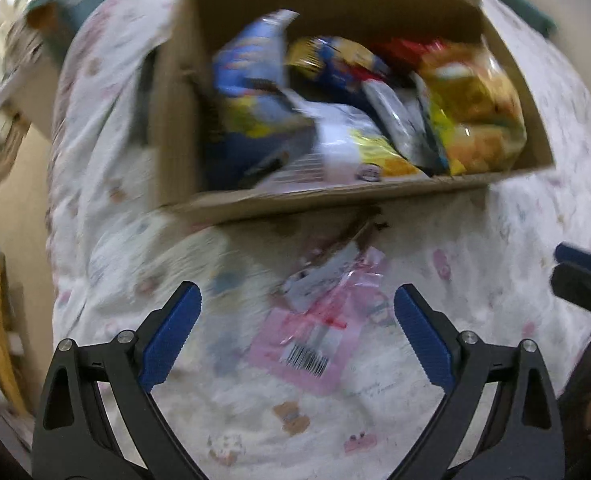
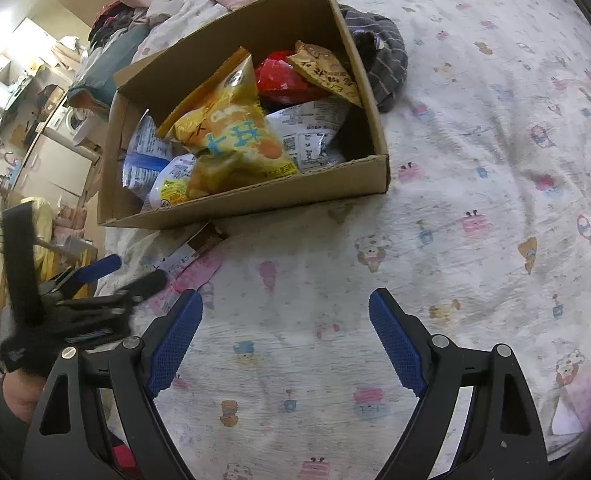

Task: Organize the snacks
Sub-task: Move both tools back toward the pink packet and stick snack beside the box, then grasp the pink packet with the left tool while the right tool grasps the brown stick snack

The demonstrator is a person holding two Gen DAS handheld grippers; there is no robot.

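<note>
— On the bed (image 2: 475,128), just short of the cardboard box (image 1: 295,198), what did you have in front of you?

— One pink packet (image 1: 315,336), lying flat on the printed sheet with its barcode up. It sat dead ahead of the left tongs (image 1: 297,334), between the two blue pads (image 1: 171,332), which stood wide apart and held nothing. Its long axis ran from near me up toward the box, slanting slightly to the right, so it lay roughly along the tongs' reach, not across it.

— And the right side?

— The right tongs (image 2: 285,344) were spread just as wide, also empty, over bare sheet. From that camera the packet (image 2: 193,276) lay off to the left, nearer the left tongs (image 2: 107,276). I judged the left hand the one to take it.

— Anything beside the packet?

— A dark brown wrapper (image 2: 207,238) touched the box's front wall, just beyond the packet. The left view was blurred, so I couldn't tell whether it was a separate snack or part of the same one.

— Counts?

— One box, one loose pink packet, one brown wrapper. In the box I made out about six bags: a big yellow one (image 2: 231,136), a red one (image 2: 279,76), a tan one (image 2: 323,68), and three white or blue ones partly buried. More could have been hidden underneath. A striped grey cloth (image 2: 383,56) lay behind the box.
</note>
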